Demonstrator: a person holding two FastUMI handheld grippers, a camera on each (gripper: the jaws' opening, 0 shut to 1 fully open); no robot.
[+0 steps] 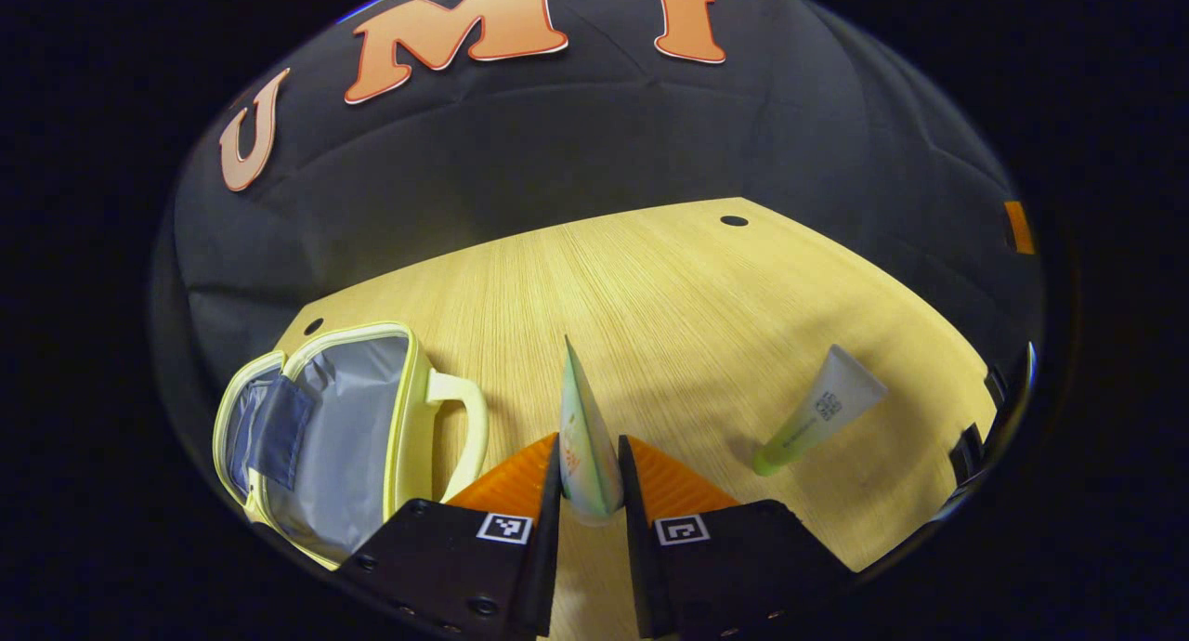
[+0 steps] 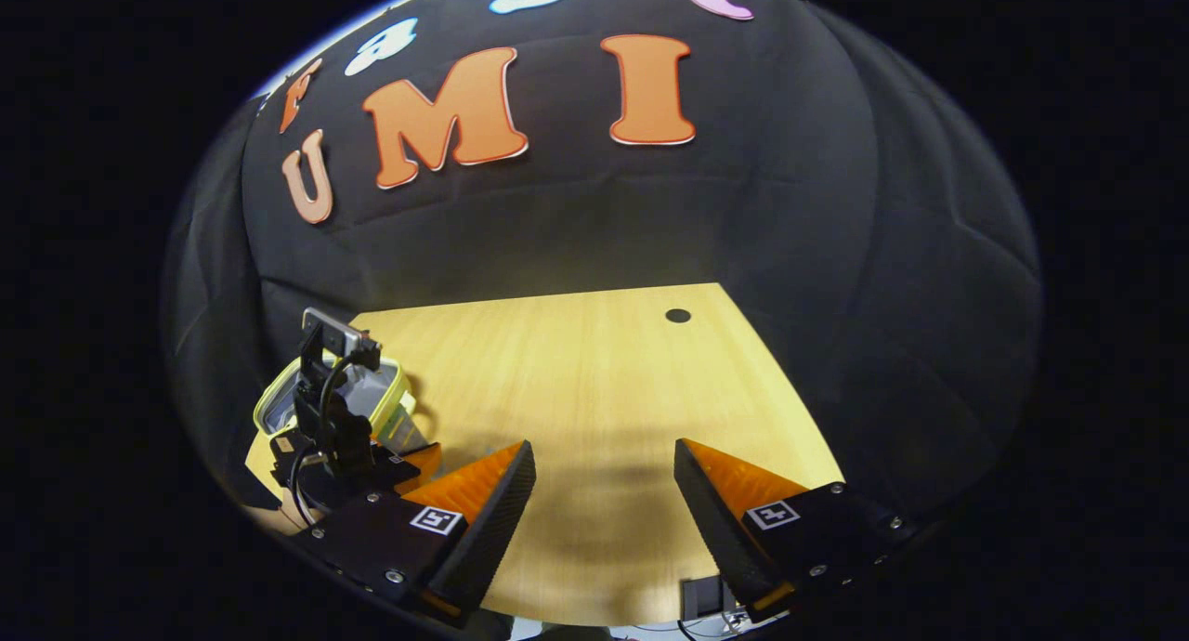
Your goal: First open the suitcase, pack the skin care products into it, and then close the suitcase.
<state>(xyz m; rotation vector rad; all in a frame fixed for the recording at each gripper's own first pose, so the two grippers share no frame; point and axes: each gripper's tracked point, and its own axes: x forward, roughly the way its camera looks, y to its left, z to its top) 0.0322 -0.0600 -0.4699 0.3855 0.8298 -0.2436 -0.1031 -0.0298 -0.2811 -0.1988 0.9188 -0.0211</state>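
Two hand-held grippers: left [image 1: 590, 478] clamps a tube [image 1: 585, 437] beside the open suitcase [image 1: 325, 437]; right [image 2: 604, 492] gapes empty.

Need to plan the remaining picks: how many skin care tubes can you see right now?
2. One tube is clamped in the left hand-held gripper; the other tube lies on the table, right of it. The open suitcase may hide more.

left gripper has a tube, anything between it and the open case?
Nothing visible. The left gripper is shut on the tube; the open suitcase lies just to its left, with only its handle and bare table between.
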